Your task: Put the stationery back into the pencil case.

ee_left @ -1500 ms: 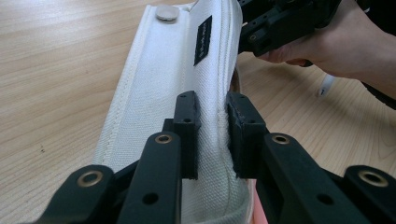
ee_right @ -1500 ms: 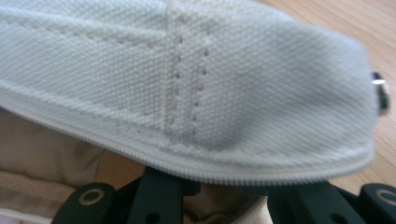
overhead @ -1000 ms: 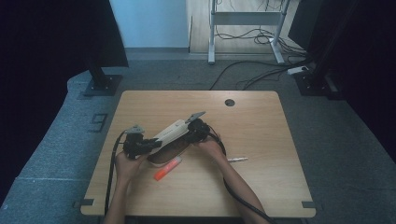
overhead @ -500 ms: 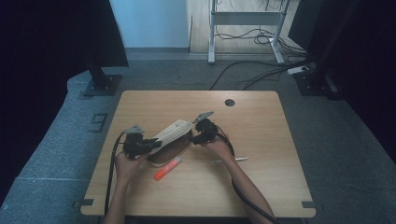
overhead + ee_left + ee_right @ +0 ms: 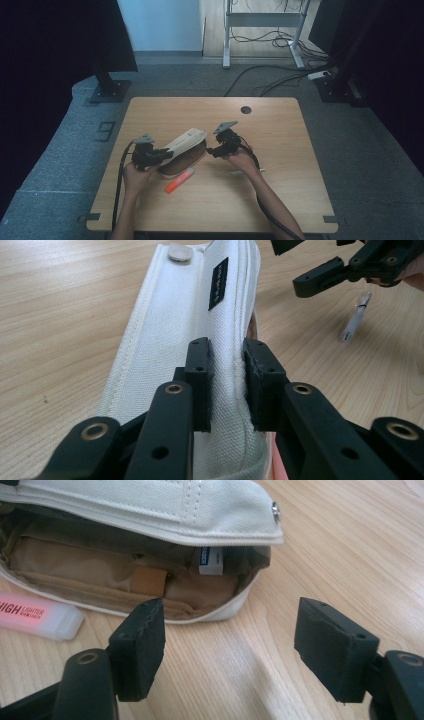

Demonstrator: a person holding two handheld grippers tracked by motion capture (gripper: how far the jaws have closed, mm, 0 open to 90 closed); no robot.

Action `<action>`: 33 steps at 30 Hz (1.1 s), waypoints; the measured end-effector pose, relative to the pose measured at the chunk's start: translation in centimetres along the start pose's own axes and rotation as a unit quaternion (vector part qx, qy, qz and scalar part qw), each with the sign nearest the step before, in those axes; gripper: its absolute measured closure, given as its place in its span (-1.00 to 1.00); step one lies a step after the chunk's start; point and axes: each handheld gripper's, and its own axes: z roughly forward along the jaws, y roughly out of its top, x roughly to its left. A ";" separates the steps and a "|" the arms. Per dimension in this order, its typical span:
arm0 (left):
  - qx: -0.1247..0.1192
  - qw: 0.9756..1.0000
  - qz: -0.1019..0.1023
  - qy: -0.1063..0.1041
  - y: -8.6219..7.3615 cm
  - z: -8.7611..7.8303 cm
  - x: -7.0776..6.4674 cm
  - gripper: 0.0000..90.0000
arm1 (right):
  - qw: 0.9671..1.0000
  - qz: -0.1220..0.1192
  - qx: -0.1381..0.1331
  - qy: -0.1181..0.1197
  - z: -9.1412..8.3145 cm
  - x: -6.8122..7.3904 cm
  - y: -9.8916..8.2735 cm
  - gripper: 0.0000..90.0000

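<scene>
A white canvas pouch with a brown lining lies open in the middle of the table, its flap raised. My left gripper is shut on the pouch's top edge, as the high view also shows for the left gripper. Inside the pouch a white eraser lies near the end. My right gripper stands just off the pouch's open end; its jaws have just been opening, with only bare wood between them. In the high view the right gripper sits to the pouch's right.
An orange-pink highlighter lies on the table in front of the pouch, and the highlighter is close to my right gripper's left jaw. A small white pen lies beside the right hand. The wooden table has a cable hole at the back.
The right gripper has drawn back from the pouch toward the right, and its jaws have spread wider. The left gripper keeps its grip and has not moved.
</scene>
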 end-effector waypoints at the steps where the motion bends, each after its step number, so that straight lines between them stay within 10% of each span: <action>1: 0.000 1.000 0.001 0.000 0.0 0.0 0.0 0.65 | 1.000 0.001 0.000 0.000 -0.1 -0.1 -0.1 -0.42; 33: 0.000 1.000 0.002 -0.002 -0.1 0.1 0.0 0.64 | 1.000 0.020 -0.005 -0.013 -5.6 -1.7 -5.9 -0.17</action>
